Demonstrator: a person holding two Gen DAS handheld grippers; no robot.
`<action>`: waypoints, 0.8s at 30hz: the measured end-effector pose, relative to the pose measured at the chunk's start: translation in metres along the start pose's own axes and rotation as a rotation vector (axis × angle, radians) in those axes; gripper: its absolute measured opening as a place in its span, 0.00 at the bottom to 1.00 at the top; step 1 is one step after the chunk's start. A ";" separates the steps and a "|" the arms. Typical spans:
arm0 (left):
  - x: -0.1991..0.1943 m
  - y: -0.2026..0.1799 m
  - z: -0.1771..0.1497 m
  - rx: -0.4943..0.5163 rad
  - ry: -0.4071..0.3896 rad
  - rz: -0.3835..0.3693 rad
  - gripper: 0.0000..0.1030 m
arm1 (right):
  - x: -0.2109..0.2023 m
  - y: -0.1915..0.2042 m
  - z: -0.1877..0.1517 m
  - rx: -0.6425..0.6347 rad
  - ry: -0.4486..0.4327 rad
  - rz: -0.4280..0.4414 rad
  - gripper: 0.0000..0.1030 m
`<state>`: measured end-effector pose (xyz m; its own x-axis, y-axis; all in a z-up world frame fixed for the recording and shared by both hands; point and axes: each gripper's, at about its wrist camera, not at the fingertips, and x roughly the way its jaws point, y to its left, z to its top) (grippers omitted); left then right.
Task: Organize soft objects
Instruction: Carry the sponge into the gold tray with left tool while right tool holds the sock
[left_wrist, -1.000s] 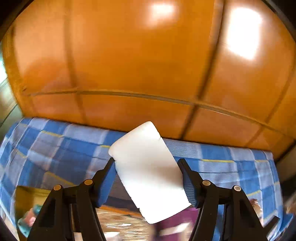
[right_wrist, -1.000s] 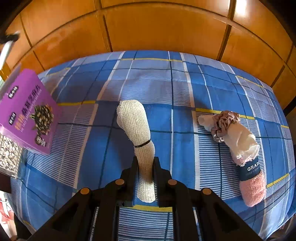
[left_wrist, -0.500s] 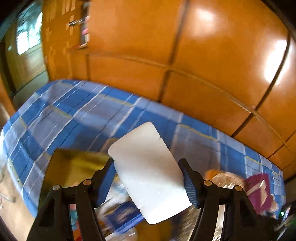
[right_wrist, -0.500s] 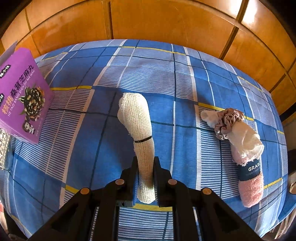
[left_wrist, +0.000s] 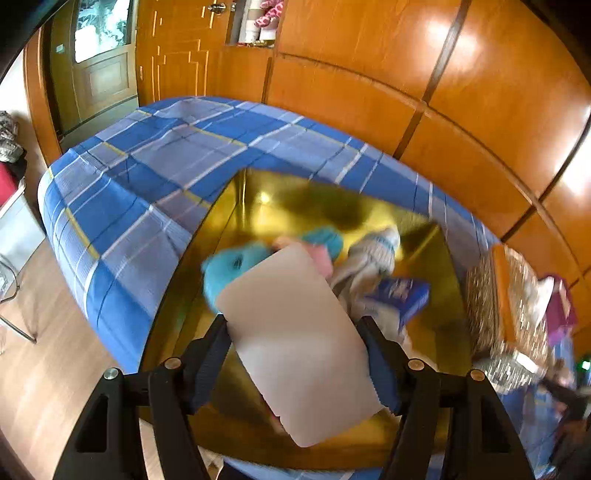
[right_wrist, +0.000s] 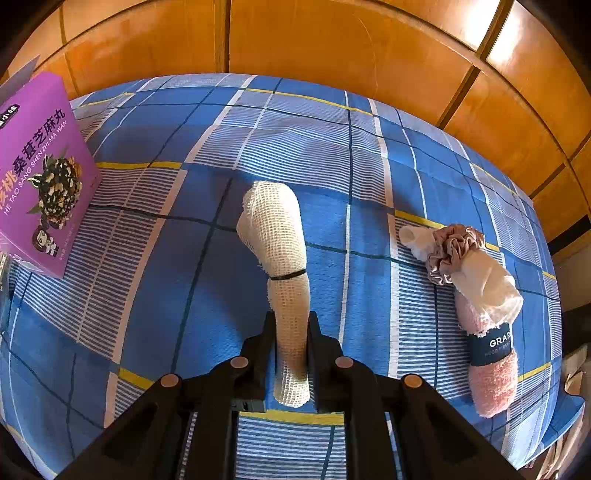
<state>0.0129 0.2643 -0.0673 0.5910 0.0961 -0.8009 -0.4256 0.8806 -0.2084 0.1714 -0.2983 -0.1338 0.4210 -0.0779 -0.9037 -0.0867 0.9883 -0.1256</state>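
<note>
My left gripper (left_wrist: 295, 332) is shut on a white foam block (left_wrist: 291, 291), which sits tilted between the blue pads. Below it lies a shiny gold box (left_wrist: 258, 206) on the blue plaid cover (left_wrist: 147, 162), holding a teal soft toy (left_wrist: 229, 266), something pink (left_wrist: 323, 258) and a striped cloth (left_wrist: 373, 251). My right gripper (right_wrist: 291, 332) is shut on the lower end of a cream mesh cloth roll (right_wrist: 275, 229) tied with a black band. On the cover to its right lies a pink towel roll (right_wrist: 493, 380) with a white cloth (right_wrist: 484, 284) and a scrunchie (right_wrist: 452, 251).
A purple snack box (right_wrist: 37, 173) stands at the left of the right wrist view. A patterned woven box (left_wrist: 495, 306) sits right of the gold box. Orange wooden panels (right_wrist: 332, 48) back the bed. The floor (left_wrist: 44, 369) and a door (left_wrist: 103, 77) lie to the left.
My left gripper swung from facing the wooden wall to over the gold box and sank, still holding the white block. The right gripper and its mesh roll barely moved.
</note>
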 end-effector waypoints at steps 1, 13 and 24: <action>-0.001 -0.002 -0.004 0.006 0.002 -0.006 0.68 | 0.000 0.001 0.000 -0.003 -0.001 -0.005 0.12; 0.019 -0.047 -0.027 0.159 -0.009 0.008 0.83 | -0.002 0.008 -0.004 -0.023 -0.005 -0.041 0.12; -0.007 -0.042 -0.039 0.163 -0.101 0.058 0.96 | -0.004 -0.001 -0.001 0.033 -0.004 -0.038 0.12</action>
<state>0.0002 0.2090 -0.0748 0.6378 0.1881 -0.7469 -0.3494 0.9349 -0.0629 0.1691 -0.2989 -0.1304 0.4270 -0.1153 -0.8969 -0.0405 0.9884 -0.1463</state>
